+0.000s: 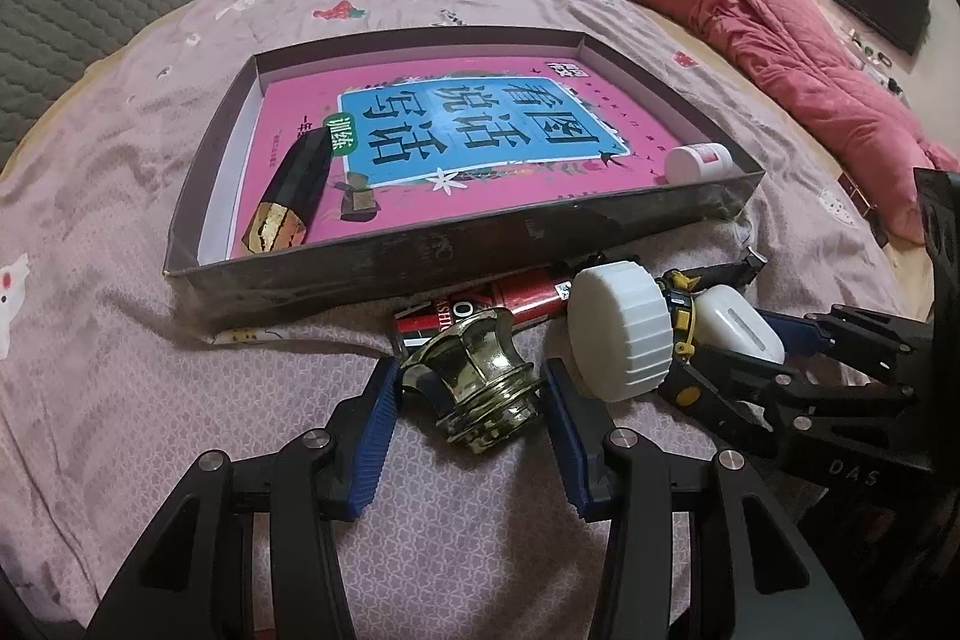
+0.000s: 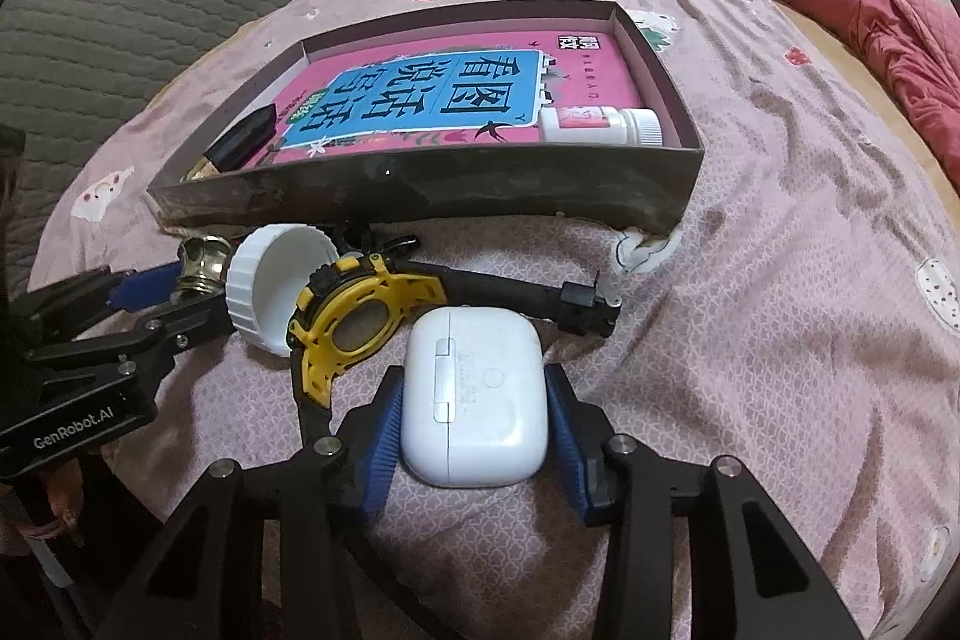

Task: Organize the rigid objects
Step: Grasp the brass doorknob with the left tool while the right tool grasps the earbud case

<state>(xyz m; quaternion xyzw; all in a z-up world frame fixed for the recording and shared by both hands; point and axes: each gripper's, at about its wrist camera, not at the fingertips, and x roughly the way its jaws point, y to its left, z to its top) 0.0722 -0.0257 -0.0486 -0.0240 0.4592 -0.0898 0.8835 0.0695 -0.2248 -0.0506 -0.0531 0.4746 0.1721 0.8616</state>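
Pink patterned bedsheet [image 1: 150,172], grey headboard [image 1: 90,10]

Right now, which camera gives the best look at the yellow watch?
The right wrist view: the yellow watch lies in full sight, its yellow case and black strap stretched across the bedspread. The left wrist view catches only slivers of it, hidden behind the white cap and the earbud case.

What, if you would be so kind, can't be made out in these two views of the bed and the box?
- Red can: left wrist view, label cut by the gold cap and white lid.
- Watch: right wrist view, face turned away; strap end passes behind the white earbud case.
- Pill bottle: label too small to read.
- Black-and-gold box: lower end hidden by the tray wall.
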